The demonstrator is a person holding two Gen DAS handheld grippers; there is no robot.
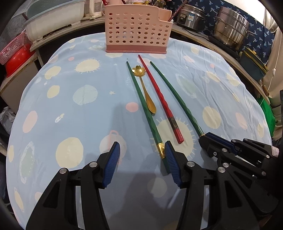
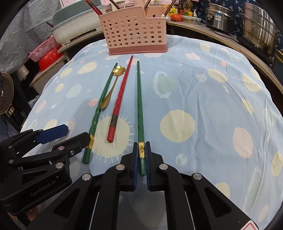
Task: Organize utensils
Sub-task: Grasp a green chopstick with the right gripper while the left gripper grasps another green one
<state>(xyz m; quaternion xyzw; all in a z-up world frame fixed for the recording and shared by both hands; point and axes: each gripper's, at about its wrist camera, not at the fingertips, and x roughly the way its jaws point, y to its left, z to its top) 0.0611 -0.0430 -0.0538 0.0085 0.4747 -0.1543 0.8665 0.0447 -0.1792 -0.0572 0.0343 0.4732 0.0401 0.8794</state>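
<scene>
Pink perforated plastic forms the utensil caddy (image 1: 136, 28), the landmark at the far edge of the pale blue planet-print tablecloth (image 1: 70, 106); its top is cut off in the left wrist view, and what is stood inside is hard to make out. Only the right wrist view shows red-and-black chopsticks (image 2: 93, 8) rising from it. In front of the caddy are laid a green chopstick with a gold band (image 1: 141, 106), a gold flower-bowled spoon (image 1: 146, 92), a red chopstick (image 1: 159, 99) and a second green chopstick (image 2: 139, 109). The second green chopstick's butt end is clamped between the pads of the right gripper (image 2: 141, 159), angled steeply down. The left gripper (image 1: 141, 159) is held apart, one pad beside the first green chopstick's gold band; contact cannot be judged.
</scene>
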